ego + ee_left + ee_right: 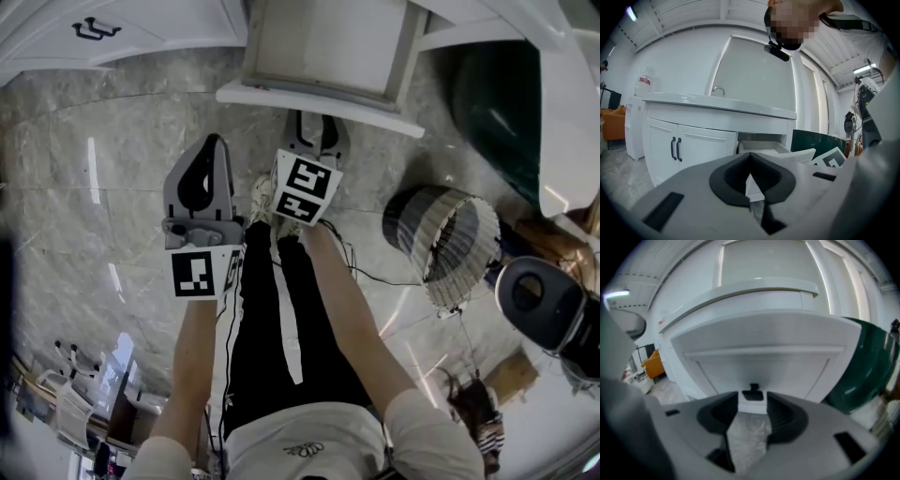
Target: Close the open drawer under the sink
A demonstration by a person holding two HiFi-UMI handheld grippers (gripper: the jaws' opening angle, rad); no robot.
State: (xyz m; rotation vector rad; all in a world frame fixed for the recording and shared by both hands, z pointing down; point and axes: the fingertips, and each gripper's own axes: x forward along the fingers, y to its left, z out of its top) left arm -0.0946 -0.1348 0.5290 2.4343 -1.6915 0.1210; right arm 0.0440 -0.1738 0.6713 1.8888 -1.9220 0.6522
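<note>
Drawer [314,98]: open, front lying straight ahead of right gripper [316,124], jaws apart, empty; left gripper [213,142] closed, farther back.

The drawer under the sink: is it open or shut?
Open: the drawer sticks well out from the cabinet front, its inside visible in the head view.

seen from the head view, the drawer [323,56] juts out of the sink cabinet at 12 o'clock, over the floor [84,216]. the right tongs [317,127] are just before the drawer's front, with the left tongs [212,150] beside them at 9 o'clock. the cabinet doors [94,28] lie at 10 o'clock. a basket [445,239] stands on the floor at 3 o'clock.
</note>
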